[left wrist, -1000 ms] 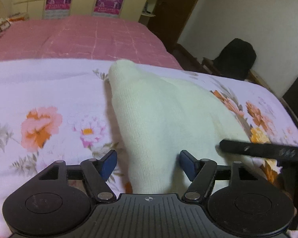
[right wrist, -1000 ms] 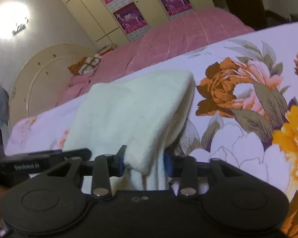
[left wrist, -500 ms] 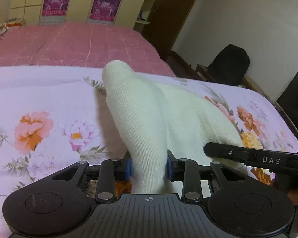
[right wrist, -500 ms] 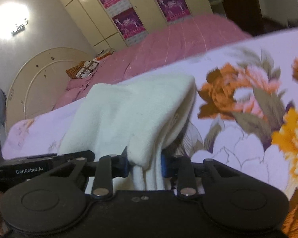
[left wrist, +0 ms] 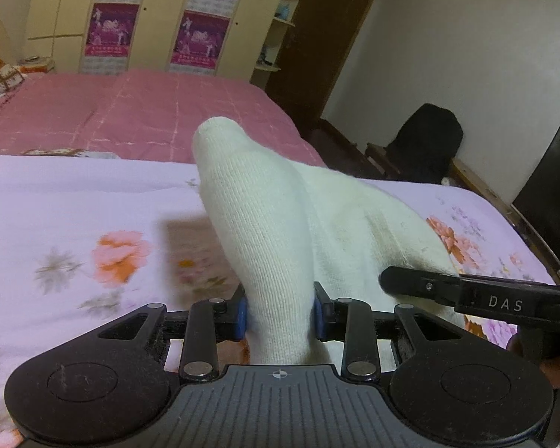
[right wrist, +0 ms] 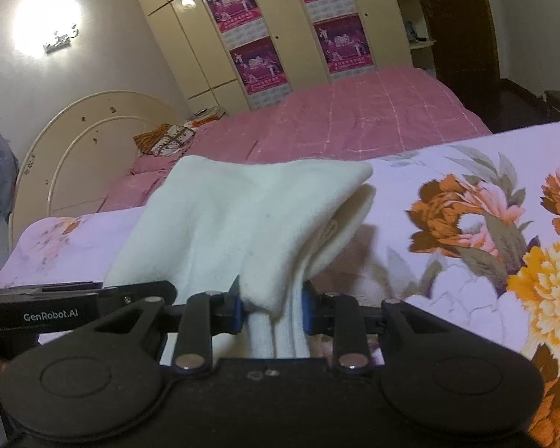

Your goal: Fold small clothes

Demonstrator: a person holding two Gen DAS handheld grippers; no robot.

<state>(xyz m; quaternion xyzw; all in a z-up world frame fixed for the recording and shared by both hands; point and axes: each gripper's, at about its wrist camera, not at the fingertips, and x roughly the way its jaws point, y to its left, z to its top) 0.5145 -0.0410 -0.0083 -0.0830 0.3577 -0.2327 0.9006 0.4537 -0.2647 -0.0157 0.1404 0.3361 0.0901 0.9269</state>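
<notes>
The cream knit garment (left wrist: 280,231) now hangs lifted off the floral bedspread (left wrist: 74,224) near me, its far end still draped there, whereas a second ago it lay flat. My left hand-held gripper (left wrist: 280,313) and right hand-held gripper (right wrist: 270,308) have both closed, each pinching a near corner. I judge the fold-over can begin.
</notes>
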